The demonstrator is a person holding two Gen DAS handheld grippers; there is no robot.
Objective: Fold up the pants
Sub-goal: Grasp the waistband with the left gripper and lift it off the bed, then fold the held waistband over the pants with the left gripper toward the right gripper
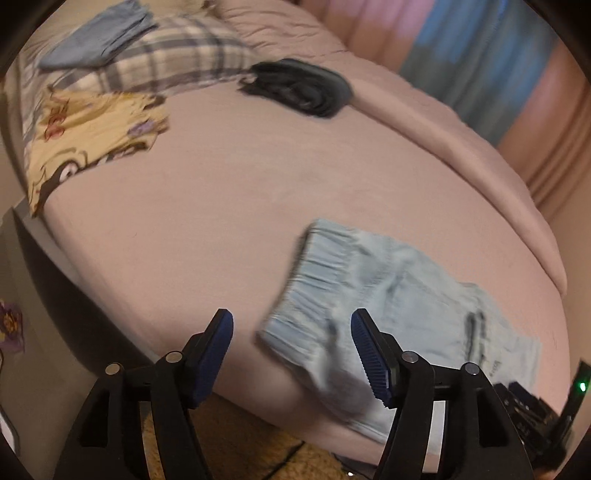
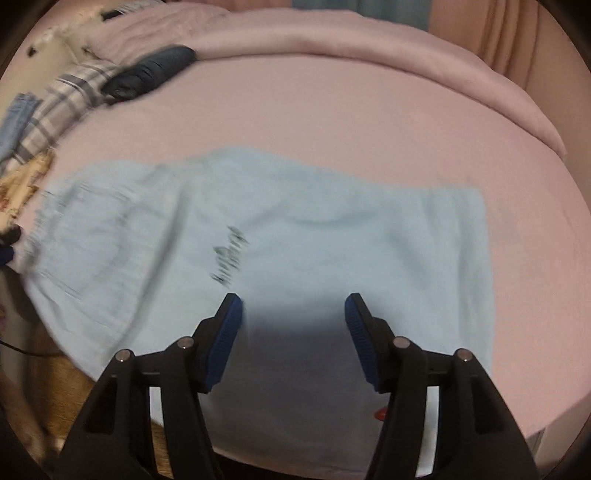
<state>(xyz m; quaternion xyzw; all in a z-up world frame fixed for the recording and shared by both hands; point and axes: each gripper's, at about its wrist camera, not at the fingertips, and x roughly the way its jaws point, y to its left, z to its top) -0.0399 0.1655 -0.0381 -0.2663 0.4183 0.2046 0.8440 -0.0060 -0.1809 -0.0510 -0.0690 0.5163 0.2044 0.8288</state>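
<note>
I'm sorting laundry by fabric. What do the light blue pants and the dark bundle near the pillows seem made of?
Light blue pants: probably soft matte cotton knit, with a gathered elastic waistband and printed lettering. Dark bundle: a matte, dark fabric, rolled or folded; blur leaves the weave unclear.

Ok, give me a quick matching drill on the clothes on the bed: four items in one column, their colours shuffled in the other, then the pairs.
Items:
1. Pants in front of the claws
2. Bundle far up the bed
3. Printed cloth at the left edge
4. Folded piece on the plaid cloth

Colours:
A. Yellow
B. Black
C. Light blue
D. Denim blue

Pairs: 1-C, 2-B, 3-A, 4-D
</note>
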